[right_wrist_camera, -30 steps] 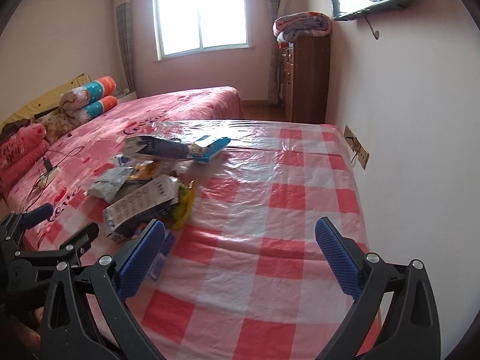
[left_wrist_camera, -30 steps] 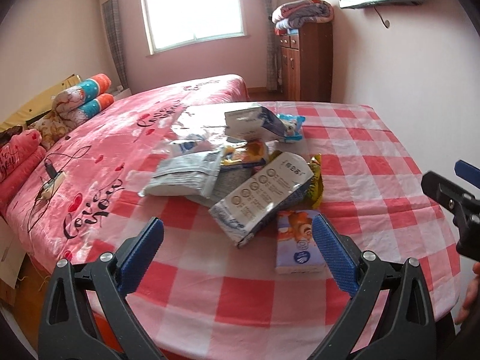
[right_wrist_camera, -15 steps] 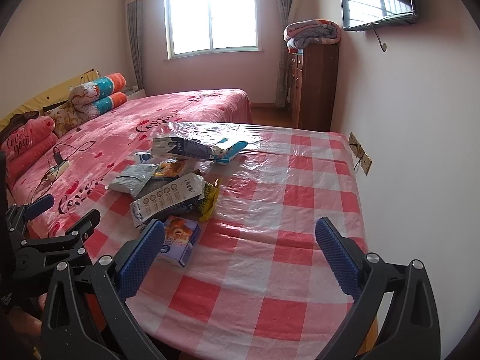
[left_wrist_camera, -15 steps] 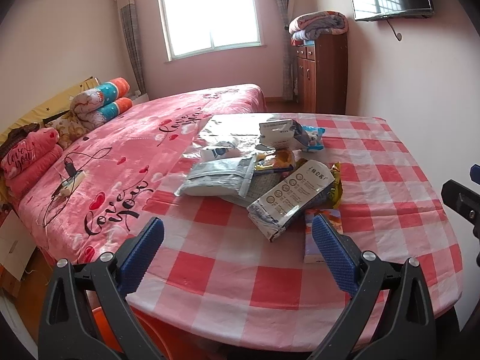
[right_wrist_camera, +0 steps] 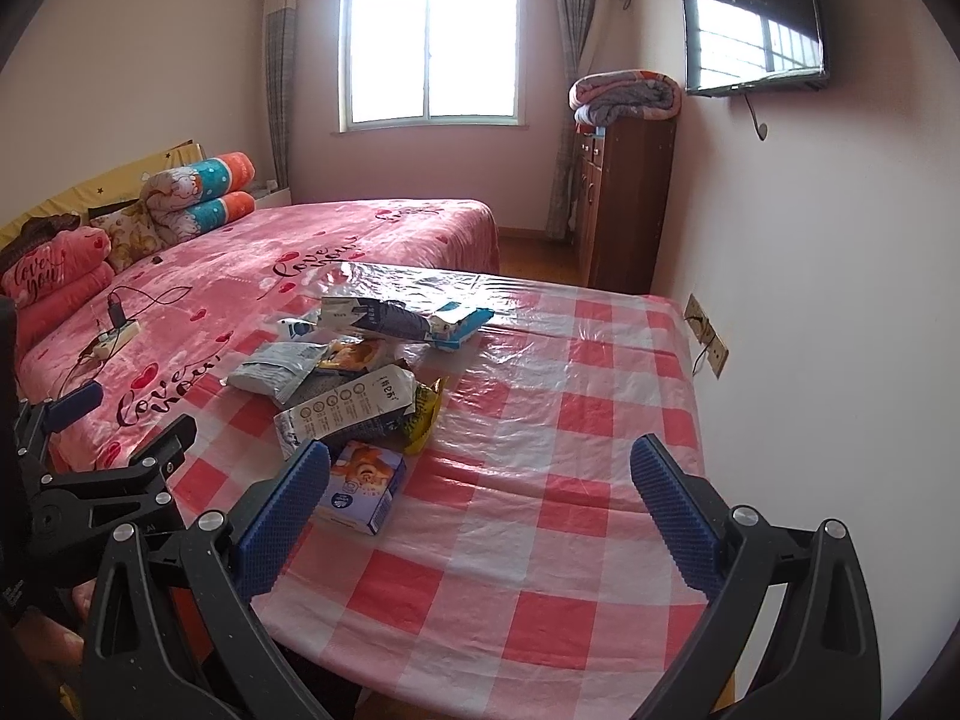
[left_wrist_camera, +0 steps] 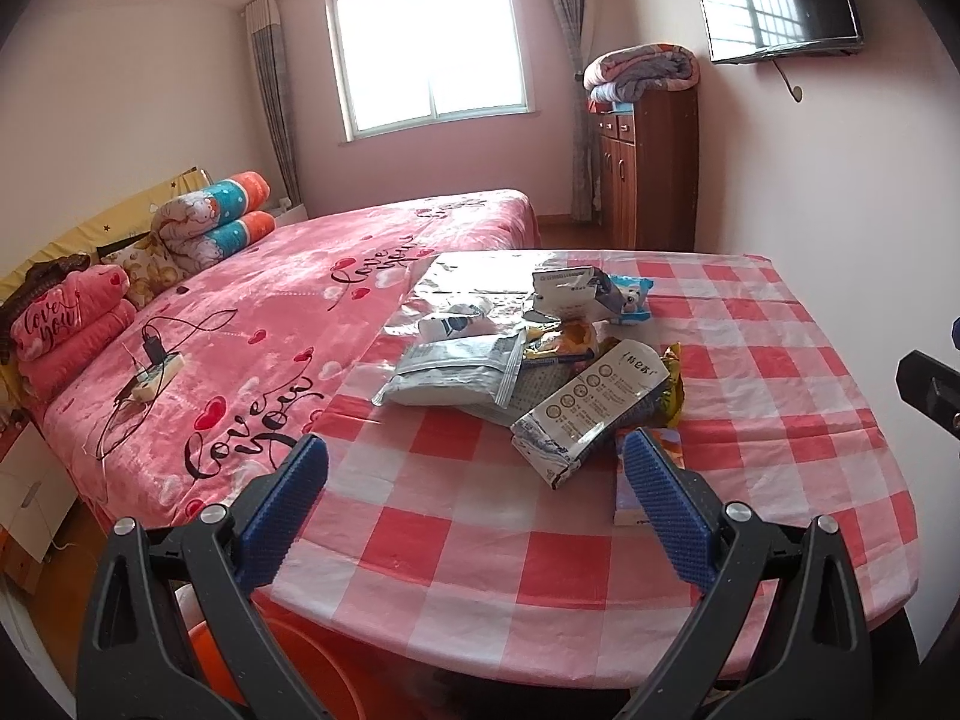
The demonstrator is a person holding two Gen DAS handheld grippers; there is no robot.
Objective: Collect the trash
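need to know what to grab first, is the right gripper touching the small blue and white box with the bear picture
Apart. In the right wrist view the right gripper hangs open above the near table edge, and its left finger only overlaps the small blue and white box in the image; the box lies flat farther along the checked tablecloth.

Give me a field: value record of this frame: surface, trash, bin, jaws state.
surface: checked tablecloth on table beside bed
trash: wrapper pile; small blue carton nearest the edge
bin: orange container below table edge, partly hidden
left gripper: jaws open, empty
right gripper: jaws open, empty
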